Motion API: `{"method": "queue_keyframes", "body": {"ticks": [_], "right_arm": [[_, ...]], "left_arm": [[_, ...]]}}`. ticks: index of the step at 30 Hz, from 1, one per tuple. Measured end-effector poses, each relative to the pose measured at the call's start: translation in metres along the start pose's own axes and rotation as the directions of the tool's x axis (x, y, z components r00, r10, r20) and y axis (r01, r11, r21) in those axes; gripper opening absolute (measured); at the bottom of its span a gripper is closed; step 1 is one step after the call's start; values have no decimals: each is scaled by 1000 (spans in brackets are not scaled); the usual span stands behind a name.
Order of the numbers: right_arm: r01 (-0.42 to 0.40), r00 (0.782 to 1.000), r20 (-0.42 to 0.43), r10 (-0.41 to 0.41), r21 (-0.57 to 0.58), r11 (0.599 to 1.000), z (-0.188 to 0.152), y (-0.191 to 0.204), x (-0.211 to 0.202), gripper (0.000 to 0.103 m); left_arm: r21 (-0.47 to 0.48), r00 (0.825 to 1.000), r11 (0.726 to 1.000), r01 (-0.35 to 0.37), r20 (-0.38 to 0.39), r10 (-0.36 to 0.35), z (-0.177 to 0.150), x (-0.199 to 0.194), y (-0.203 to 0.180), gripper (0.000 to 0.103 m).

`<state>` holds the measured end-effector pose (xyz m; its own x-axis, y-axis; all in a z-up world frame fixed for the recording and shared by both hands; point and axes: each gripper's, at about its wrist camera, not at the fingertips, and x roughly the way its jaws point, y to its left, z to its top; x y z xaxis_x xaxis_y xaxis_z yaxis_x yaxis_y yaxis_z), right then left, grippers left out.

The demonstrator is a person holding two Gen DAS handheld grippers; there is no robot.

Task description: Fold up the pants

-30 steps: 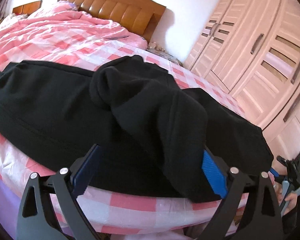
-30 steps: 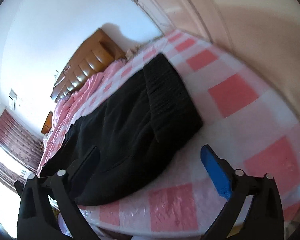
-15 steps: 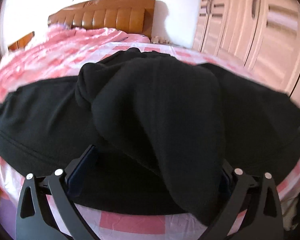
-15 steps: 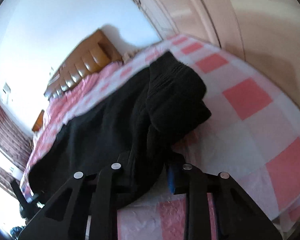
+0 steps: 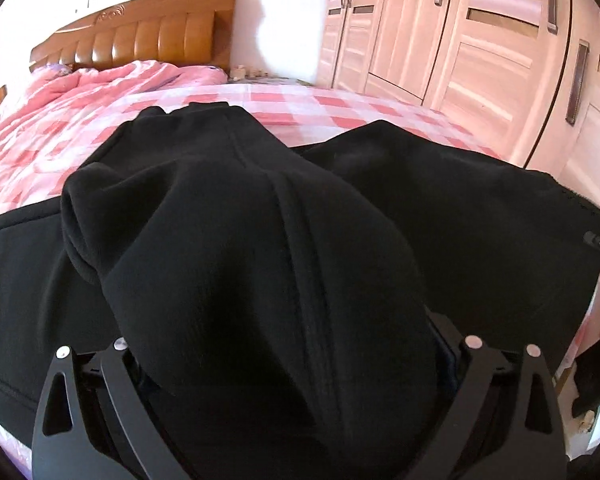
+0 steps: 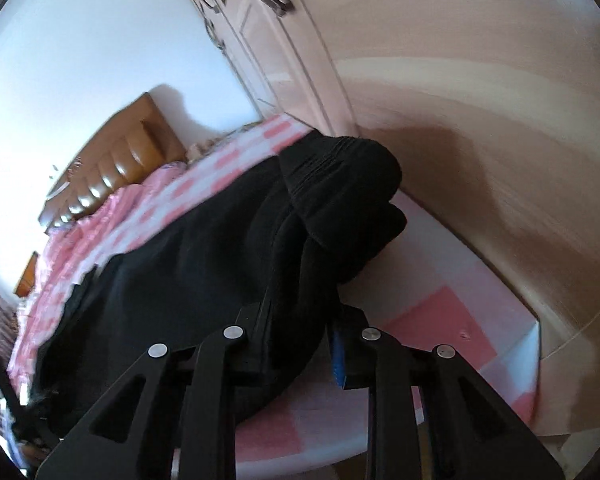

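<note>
Both grippers now clamped on black pants [image 5: 260, 264]: right gripper [image 6: 300, 344] went wide to pinching waistband; left gripper [image 5: 288, 364] bunched leg. Pants lifting off pink checked bed [image 5: 300, 108] — fold-over starting.

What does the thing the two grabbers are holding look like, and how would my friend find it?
Look for the big bed with the pink-and-white checked sheet and brown headboard. Spread across its near edge lie the black pants, thick and fuzzy, with the left gripper and the right gripper each pinching a bunched-up part. They are the only dark thing on all that pink.
</note>
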<state>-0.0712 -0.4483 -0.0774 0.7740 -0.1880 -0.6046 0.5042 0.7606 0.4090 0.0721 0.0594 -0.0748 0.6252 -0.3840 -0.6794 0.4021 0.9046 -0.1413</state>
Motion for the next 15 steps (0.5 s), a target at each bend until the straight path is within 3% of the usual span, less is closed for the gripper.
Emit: {"method": "queue_keyframes", "body": {"ticks": [5, 7, 8, 9, 11, 14, 15], "right_arm": [[29, 999, -26, -29, -8, 1000, 2, 2, 11, 27], [16, 998, -60, -17, -13, 1000, 5, 3, 9, 50], [17, 997, -77, -18, -9, 1000, 6, 3, 6, 79], [11, 998, -65, -12, -9, 1000, 5, 2, 0, 93], [27, 1000, -15, -28, -39, 999, 1, 5, -19, 93], [97, 995, -2, -97, -50, 994, -6, 7, -34, 93], [115, 993, 15, -114, -35, 993, -9, 6, -42, 93]], "left_arm": [[-34, 1000, 999, 9, -2, -9, -3, -13, 13, 99], [-71, 998, 996, 48, 33, -46, -9, -37, 30, 99], [-81, 997, 995, 58, 49, -54, -12, -47, 36, 99], [-94, 994, 992, 80, 76, -73, -16, -62, 48, 99], [-113, 990, 989, 98, 108, -86, -22, -83, 71, 101], [-219, 990, 975, 20, 144, 12, -28, -109, 126, 101], [-260, 989, 964, 57, 148, -19, -30, -115, 141, 101]]}}
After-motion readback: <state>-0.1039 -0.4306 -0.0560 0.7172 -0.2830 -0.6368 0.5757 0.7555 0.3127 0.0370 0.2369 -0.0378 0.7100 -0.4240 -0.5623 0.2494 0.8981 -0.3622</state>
